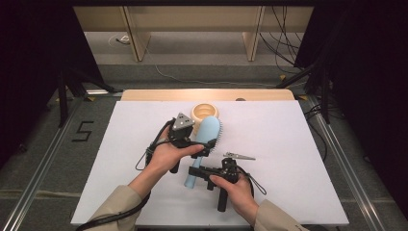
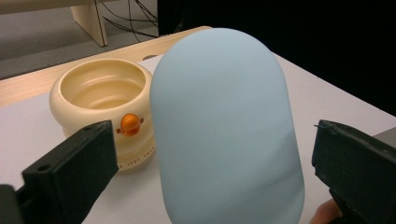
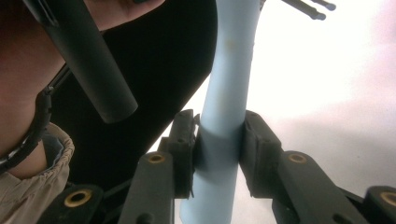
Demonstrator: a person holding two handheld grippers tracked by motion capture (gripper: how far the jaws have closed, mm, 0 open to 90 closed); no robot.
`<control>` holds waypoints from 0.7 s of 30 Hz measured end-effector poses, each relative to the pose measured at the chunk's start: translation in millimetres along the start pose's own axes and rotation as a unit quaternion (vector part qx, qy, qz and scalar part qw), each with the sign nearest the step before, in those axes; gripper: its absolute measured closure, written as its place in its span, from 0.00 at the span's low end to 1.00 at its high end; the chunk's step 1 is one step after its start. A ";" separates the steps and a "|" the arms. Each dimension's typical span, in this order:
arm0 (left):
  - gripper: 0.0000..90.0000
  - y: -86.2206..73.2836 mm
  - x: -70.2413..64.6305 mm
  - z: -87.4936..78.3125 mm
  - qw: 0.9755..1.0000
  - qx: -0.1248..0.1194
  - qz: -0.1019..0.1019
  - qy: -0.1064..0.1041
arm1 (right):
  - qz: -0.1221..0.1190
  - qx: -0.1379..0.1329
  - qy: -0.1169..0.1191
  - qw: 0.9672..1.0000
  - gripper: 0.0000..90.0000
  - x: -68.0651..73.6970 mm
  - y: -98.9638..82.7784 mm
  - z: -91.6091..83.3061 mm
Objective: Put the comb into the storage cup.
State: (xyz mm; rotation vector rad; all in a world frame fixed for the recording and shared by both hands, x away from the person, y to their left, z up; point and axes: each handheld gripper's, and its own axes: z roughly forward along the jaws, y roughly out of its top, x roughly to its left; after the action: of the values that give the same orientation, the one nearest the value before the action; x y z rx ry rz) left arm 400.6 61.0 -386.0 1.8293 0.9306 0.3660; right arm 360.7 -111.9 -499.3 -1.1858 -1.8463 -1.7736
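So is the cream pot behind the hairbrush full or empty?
Empty as far as visible: the cream pot shows bare ribbed inner walls in the left gripper view; its bottom is hidden.

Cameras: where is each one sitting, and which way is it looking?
High view: above the person's side, looking forward and down at the white table; forearms, left hand and right hand show.
Left gripper view: on the left tool, looking along its open jaws at the blue hairbrush and cream pot.
Right gripper view: on the right tool, looking along the brush handle it clamps; a beige sleeve shows.
All three share the hairbrush.
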 end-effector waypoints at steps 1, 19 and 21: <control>0.00 0.5 -0.1 0.5 1.000 0.000 0.000 0.000 | 0.000 0.000 0.000 1.000 0.76 -0.1 -0.1 0.1; 0.00 4.7 -0.1 8.6 1.000 0.006 -0.003 0.000 | 0.001 0.003 0.001 1.000 0.76 -0.2 -0.7 0.5; 0.00 5.4 0.0 9.2 1.000 0.006 -0.003 0.000 | 0.001 0.003 0.001 1.000 0.76 -0.4 -0.9 0.7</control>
State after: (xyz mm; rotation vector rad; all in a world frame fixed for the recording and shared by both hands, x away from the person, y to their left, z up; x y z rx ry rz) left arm 408.6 54.0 -385.3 1.8362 0.9400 0.3577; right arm 360.5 -111.3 -500.3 -1.1832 -1.8485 -1.7656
